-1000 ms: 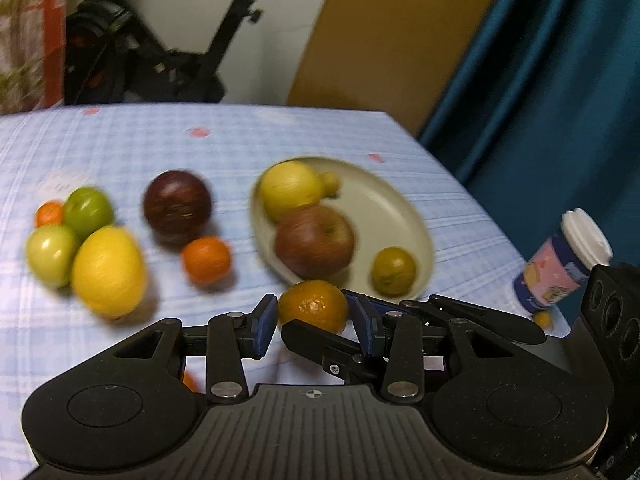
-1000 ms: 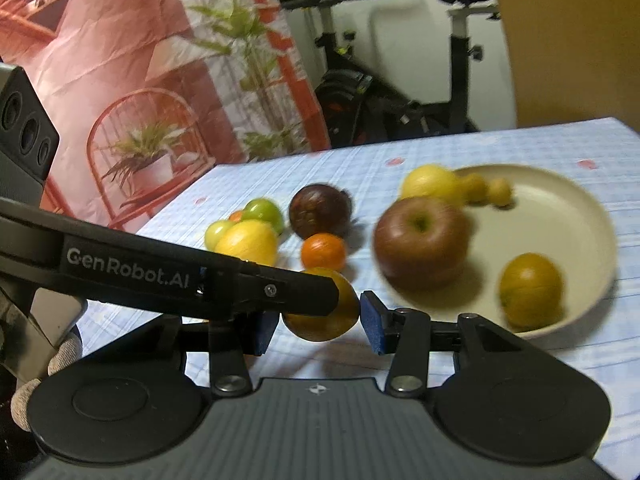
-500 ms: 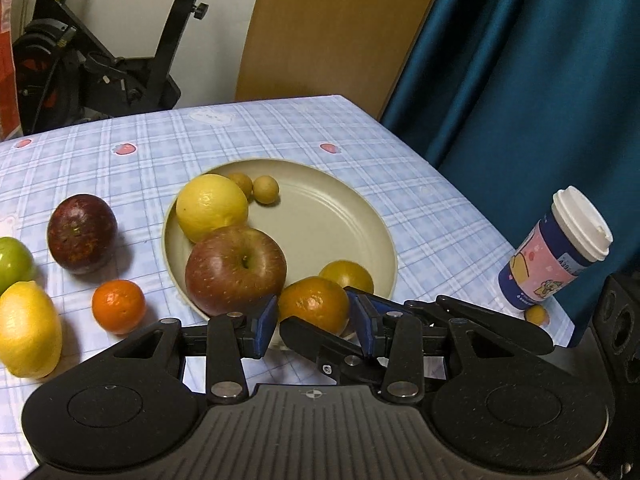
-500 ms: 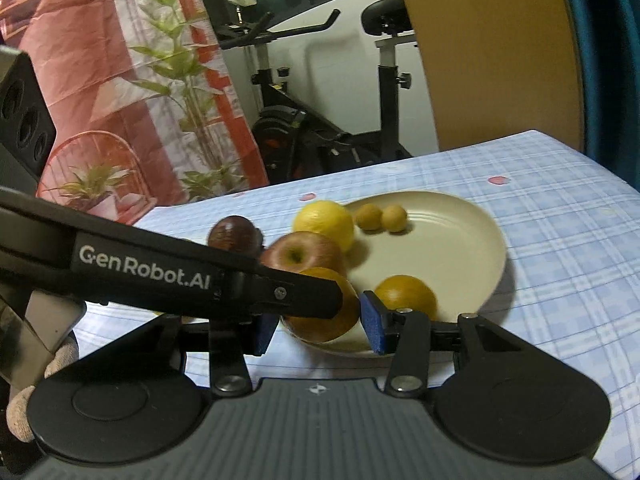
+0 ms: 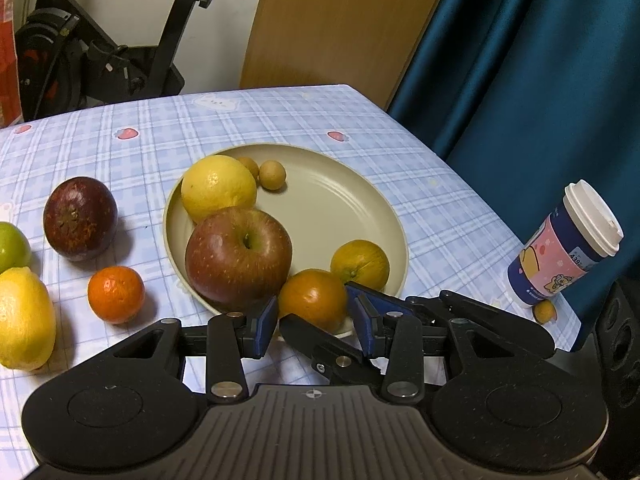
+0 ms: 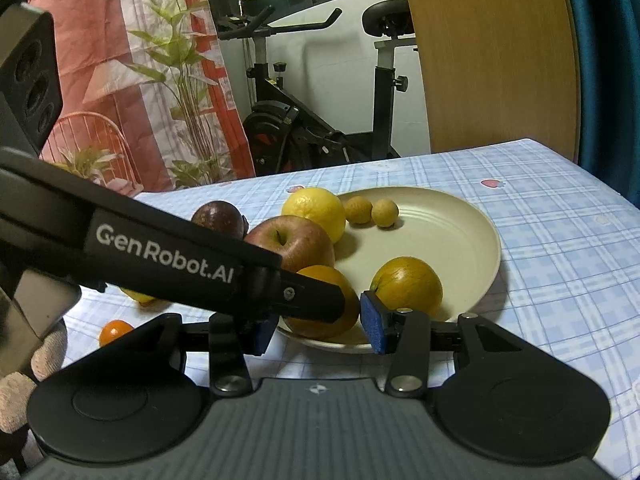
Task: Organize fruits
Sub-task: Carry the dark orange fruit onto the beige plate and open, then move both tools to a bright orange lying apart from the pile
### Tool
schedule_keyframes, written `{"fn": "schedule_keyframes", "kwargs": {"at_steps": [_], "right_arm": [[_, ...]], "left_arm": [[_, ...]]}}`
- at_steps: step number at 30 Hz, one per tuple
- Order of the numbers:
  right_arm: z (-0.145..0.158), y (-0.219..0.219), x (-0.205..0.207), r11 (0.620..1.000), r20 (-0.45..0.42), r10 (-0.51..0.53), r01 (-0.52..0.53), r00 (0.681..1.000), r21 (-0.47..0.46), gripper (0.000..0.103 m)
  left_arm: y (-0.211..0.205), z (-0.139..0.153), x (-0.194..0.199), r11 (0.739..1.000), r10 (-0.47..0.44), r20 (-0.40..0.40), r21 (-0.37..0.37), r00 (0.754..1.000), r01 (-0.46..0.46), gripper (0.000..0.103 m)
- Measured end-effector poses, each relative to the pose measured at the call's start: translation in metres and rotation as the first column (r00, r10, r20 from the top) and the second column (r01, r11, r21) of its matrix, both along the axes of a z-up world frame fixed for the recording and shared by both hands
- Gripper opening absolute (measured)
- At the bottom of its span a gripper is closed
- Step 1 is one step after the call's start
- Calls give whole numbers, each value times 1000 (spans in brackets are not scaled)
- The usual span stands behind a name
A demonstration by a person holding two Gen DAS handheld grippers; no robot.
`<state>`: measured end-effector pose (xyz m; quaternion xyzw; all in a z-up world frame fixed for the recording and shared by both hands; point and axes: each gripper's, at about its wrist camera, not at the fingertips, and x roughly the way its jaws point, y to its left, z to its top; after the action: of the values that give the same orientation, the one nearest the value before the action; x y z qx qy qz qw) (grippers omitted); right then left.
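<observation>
**Two claws, one orange**

Both the left claw (image 5: 312, 322) and the right claw (image 6: 318, 326) squeeze the same round orange fruit (image 5: 313, 298). It sits at the near rim of the cream round plate (image 5: 348, 200), touching a big red apple (image 5: 238, 258).

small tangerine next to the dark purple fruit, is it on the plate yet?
No. In the left wrist view the small tangerine sits on the tablecloth, left of the plate.

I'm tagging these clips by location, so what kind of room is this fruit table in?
Most likely a room in a home, not a lab: an exercise bike stands behind the table's checked tablecloth, with a houseplant and teal curtain nearby.
</observation>
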<state>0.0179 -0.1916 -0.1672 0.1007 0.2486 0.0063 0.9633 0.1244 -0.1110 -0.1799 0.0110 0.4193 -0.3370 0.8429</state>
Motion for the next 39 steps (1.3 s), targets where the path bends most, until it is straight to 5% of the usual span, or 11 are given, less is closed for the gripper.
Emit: {"fn": "schedule_keyframes", "kwargs": {"at_steps": [20, 39], "right_arm": [[10, 14, -7, 998, 74, 45, -41, 996, -56, 58], [8, 53, 0, 972, 38, 215, -211, 976, -100, 58]], "left_arm": [[49, 26, -9, 986, 164, 24, -33, 986, -163, 51], [134, 16, 0, 929, 368, -32, -30, 929, -369, 52]]}}
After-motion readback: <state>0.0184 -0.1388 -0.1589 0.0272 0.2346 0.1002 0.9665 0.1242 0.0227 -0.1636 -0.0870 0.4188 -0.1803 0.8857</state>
